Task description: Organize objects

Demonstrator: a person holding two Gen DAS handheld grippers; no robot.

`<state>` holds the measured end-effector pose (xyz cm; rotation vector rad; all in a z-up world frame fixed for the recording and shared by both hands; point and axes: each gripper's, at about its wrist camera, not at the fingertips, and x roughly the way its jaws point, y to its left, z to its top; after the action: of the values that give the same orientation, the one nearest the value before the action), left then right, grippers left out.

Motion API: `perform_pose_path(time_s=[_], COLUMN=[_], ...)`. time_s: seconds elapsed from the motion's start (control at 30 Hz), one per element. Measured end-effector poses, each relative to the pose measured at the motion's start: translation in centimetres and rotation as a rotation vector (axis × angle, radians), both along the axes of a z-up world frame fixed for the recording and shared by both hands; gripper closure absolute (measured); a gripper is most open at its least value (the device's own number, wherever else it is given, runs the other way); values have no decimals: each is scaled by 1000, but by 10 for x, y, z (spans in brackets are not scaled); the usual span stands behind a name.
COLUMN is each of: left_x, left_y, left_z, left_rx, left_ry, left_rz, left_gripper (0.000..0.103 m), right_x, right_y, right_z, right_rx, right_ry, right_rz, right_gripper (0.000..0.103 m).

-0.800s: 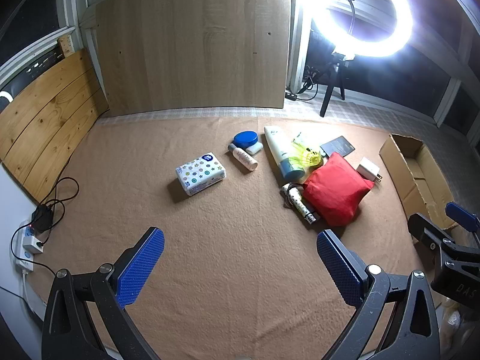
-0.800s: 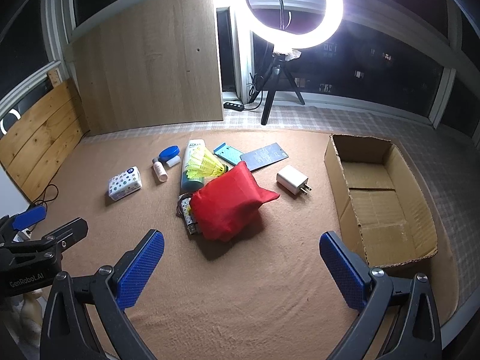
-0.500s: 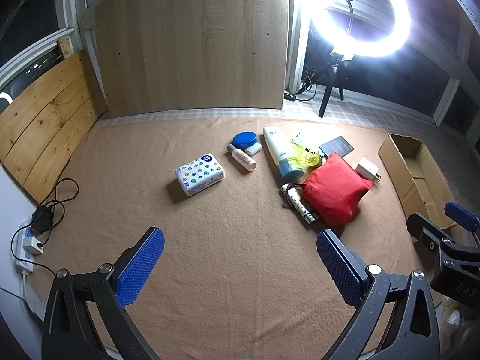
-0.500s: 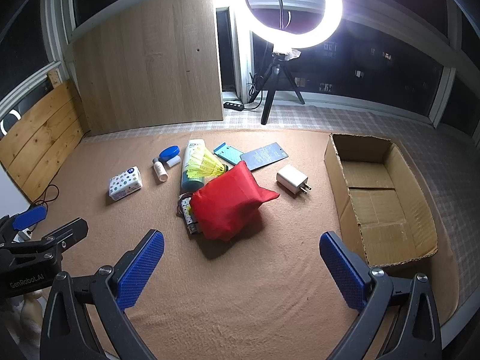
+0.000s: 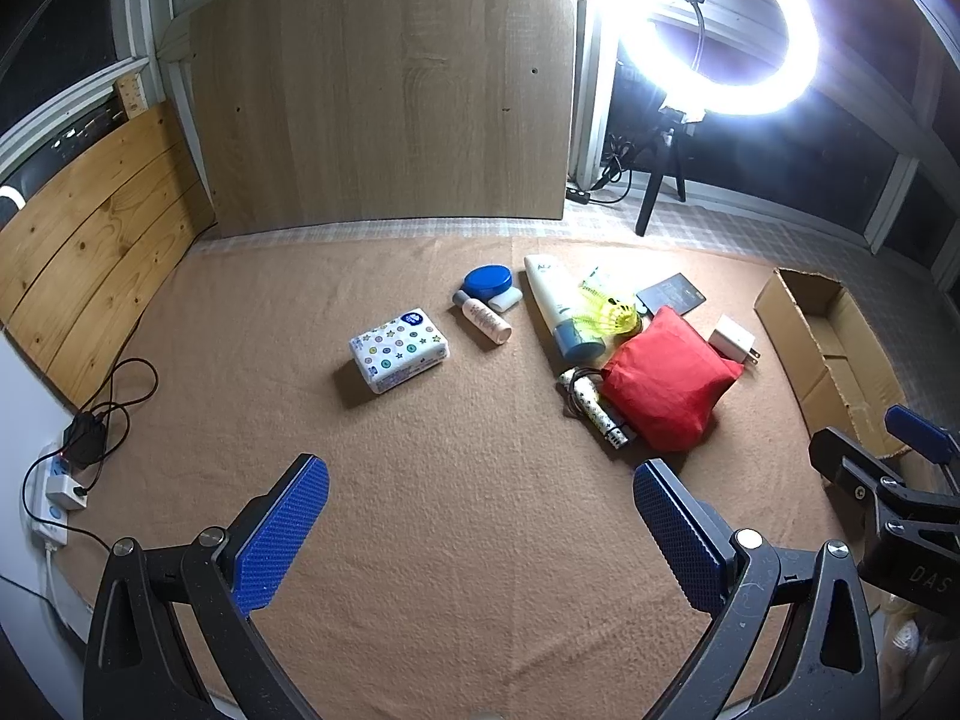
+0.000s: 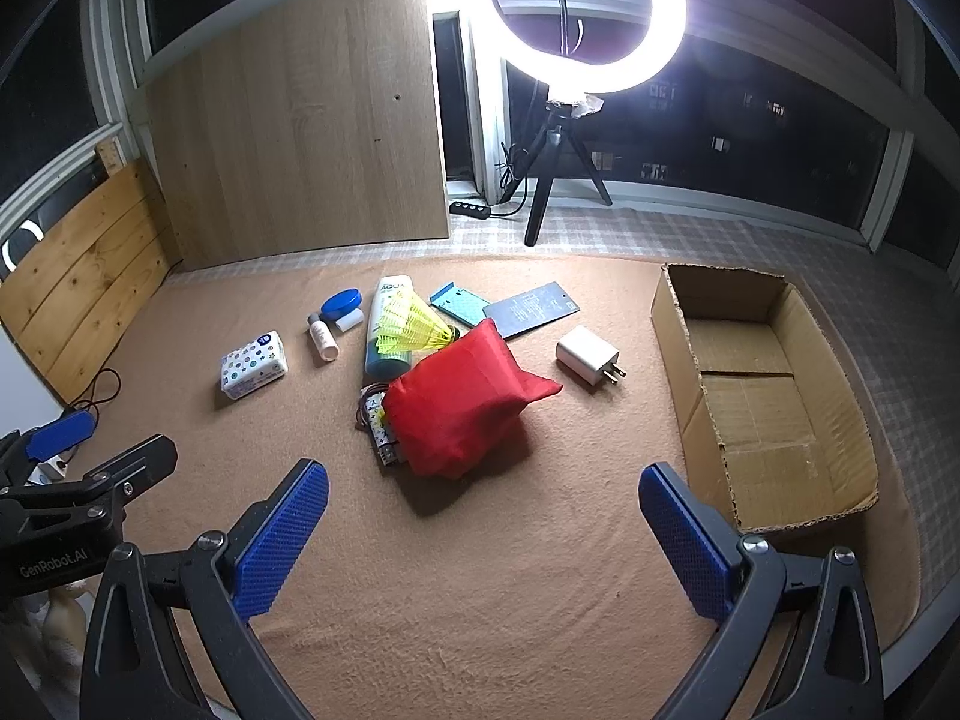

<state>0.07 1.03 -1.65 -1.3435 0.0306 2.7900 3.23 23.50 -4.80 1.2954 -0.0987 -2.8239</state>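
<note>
- Your left gripper (image 5: 480, 531) hangs above bare brown carpet (image 5: 450, 510), jaws spread wide, nothing between them.
- Your right gripper (image 6: 483, 534) is likewise agape and empty, just short of the red pouch (image 6: 462, 402).
- The pouch lies amid the clutter: tissue pack (image 6: 253, 363), yellow shuttlecock (image 6: 414, 324) on a white tube (image 6: 387, 324), white charger (image 6: 588, 355).
- An open cardboard box (image 6: 762, 396) sits on the carpet's right side.

Left tongs (image 5: 480, 531) wide open, empty; red bag (image 5: 666, 387) beyond
</note>
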Motion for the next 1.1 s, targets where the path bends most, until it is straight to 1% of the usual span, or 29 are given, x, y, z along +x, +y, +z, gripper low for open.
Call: perform_pose_path(time_s=[0.67, 0.7, 1.1], left_x=[-2, -3, -24], left_y=[2, 2, 7], left_z=[1, 0, -13], left_rx=[-5, -5, 0], left_ry=[0, -1, -16], left_rz=[-7, -40, -59], left_gripper=[0, 0, 0], right_x=[-3, -4, -27], right_y=[2, 3, 17], right_z=[-1, -2, -15], right_rx=[-2, -4, -37], right_ry=[-5, -7, -48], right_rz=[9, 9, 15], right_gripper=[1, 1, 1])
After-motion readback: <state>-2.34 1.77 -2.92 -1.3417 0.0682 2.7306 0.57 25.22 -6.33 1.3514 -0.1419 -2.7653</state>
